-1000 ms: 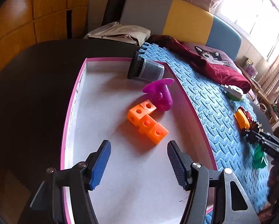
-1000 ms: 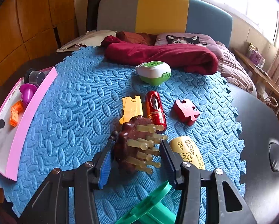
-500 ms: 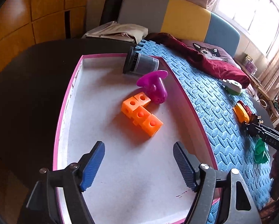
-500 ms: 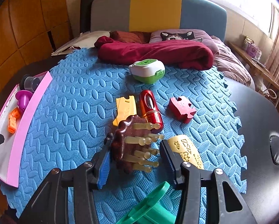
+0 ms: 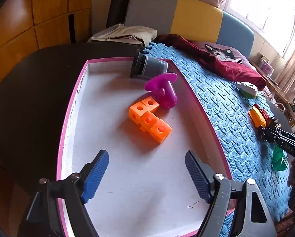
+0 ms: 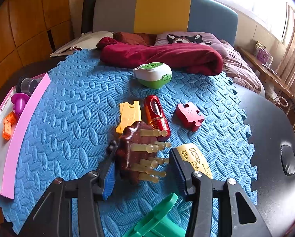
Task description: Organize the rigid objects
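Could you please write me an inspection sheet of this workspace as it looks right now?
Surface: blue foam mat on a dark table.
Job's things: pink-rimmed tray holds orange cubes, purple toy, dark cup on its side; massage brush, red can, yellow piece, red puzzle piece, green-white box on the mat.
Clutter: maroon cloth.
Grippers: left gripper open above the tray; right gripper around the brush.
Cables: nothing seen.
Surroundings: sofa, window.

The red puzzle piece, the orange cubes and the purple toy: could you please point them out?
red puzzle piece [image 6: 189, 115], right wrist view, top face.
orange cubes [image 5: 148, 120], left wrist view, middle cube.
purple toy [image 5: 167, 94], left wrist view, body.
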A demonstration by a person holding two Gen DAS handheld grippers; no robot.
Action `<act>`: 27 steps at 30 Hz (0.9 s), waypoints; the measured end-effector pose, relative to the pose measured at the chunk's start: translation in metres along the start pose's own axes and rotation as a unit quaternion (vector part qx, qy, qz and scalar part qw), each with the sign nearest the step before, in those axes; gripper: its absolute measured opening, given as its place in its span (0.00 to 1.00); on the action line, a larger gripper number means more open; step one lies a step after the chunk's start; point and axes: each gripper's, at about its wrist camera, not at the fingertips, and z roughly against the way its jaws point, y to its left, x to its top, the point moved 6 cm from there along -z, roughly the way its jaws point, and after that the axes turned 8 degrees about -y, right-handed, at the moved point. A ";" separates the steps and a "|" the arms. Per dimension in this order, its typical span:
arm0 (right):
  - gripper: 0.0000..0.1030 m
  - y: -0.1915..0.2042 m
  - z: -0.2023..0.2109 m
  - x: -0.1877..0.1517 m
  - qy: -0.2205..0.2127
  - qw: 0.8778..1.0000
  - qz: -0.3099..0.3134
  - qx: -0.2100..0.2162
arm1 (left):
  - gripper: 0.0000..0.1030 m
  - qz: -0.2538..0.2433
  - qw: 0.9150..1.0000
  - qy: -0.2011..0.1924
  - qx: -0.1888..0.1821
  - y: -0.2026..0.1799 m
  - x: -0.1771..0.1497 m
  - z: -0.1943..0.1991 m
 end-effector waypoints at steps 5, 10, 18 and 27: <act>0.49 0.000 -0.001 -0.001 -0.001 1.000 0.004 -0.004 | 0.80 -0.006 1.000 -0.009 0.007 -0.001 0.002 0.004; 0.41 0.003 0.003 0.000 -0.015 1.000 0.013 -0.005 | 0.80 -0.015 0.999 -0.023 0.021 0.000 0.006 0.011; 0.41 0.006 0.014 0.004 -0.033 0.999 0.017 0.006 | 0.81 -0.027 0.998 -0.043 0.040 0.004 0.012 0.024; 0.41 0.008 0.020 0.007 -0.042 0.999 0.001 0.031 | 0.81 -0.026 0.998 -0.043 0.044 0.006 0.011 0.028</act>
